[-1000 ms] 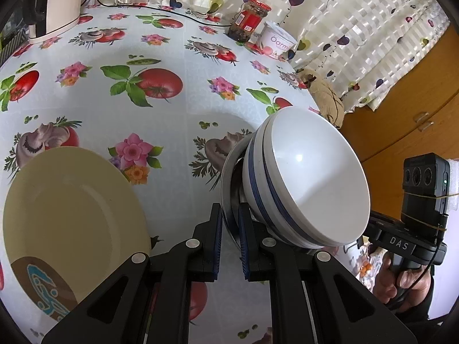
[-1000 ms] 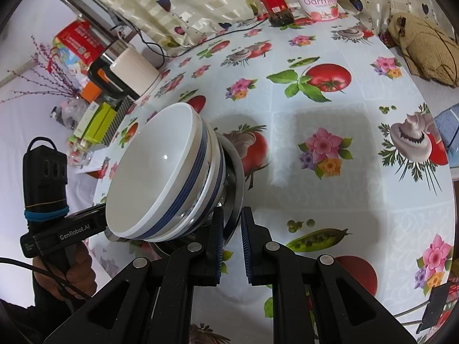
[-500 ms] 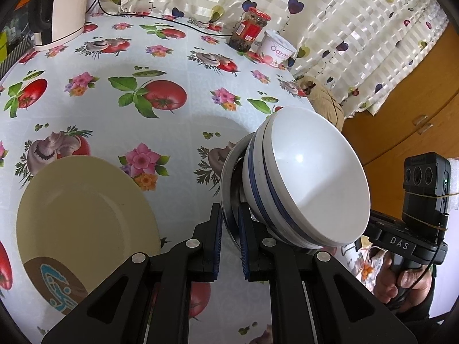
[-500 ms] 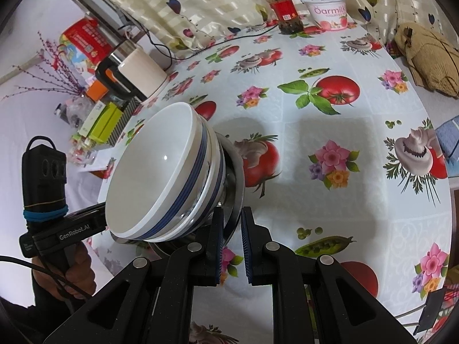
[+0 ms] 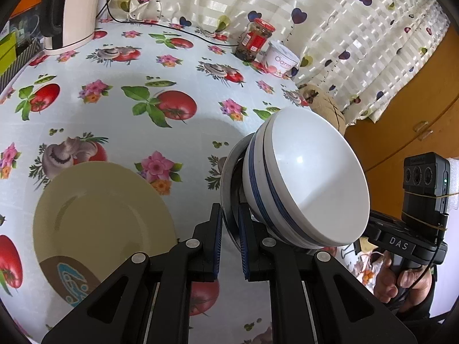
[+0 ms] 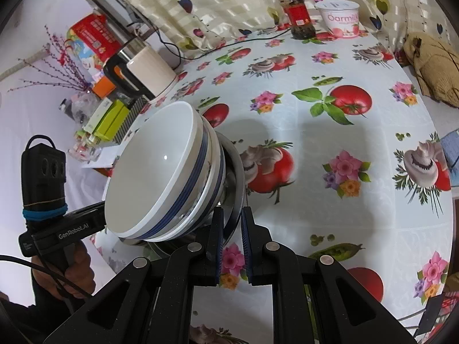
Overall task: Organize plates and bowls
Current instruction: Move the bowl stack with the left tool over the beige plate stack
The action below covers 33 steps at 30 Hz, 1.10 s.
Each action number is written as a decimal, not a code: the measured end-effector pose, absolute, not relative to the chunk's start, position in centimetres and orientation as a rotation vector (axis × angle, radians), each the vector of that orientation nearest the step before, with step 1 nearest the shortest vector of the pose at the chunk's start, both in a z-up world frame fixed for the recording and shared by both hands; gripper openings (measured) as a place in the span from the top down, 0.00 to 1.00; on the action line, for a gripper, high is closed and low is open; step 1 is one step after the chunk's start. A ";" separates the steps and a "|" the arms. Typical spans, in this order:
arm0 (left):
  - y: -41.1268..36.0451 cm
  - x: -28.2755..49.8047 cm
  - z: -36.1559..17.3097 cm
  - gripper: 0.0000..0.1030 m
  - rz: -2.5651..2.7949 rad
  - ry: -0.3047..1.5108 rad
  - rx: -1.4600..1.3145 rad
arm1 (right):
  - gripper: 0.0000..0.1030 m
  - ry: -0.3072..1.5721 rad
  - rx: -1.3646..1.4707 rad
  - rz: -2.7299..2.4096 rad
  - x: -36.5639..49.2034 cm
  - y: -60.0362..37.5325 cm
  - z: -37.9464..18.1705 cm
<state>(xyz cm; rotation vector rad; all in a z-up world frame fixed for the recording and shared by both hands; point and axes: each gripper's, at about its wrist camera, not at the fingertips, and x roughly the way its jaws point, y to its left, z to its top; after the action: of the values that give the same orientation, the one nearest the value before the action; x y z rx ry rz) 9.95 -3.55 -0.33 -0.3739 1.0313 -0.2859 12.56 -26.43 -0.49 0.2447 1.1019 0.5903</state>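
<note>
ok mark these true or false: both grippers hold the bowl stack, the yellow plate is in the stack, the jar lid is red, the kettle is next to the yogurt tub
1. Both hand-held grippers, left and right, clamp the metal plate under the stacked bowls. True.
2. The yellow plate is in the stack. False: it lies alone on the tablecloth.
3. The jar has a red lid. True.
4. The kettle stands beside the yogurt tub. False: they stand well apart; the jar is beside the tub.

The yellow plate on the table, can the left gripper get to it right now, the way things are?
Probably not yet. The left gripper is shut on the rim of the metal plate carrying the stacked bowls. The yellow plate lies bare and unblocked just beside it, but the stack must be set down first.
</note>
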 end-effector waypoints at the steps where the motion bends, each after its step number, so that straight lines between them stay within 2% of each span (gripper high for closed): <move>1: -3.3 9.9 -0.2 0.89 -0.282 1.029 -0.375 | 0.88 1.100 0.241 0.594 12.6 -26.2 -0.4; 19: 2.9 7.5 0.7 0.89 -0.140 0.986 -0.414 | 0.88 1.100 0.166 0.719 13.5 -19.5 0.6; 33: 7.2 5.3 -0.5 0.89 -0.028 0.993 -0.454 | 0.88 1.146 0.111 0.818 13.8 -13.7 -0.8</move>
<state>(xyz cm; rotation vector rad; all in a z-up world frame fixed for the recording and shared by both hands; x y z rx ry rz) 5.29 7.24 -0.47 -0.4545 0.9933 -0.0283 13.77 -13.65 -0.76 0.1107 1.1459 0.8176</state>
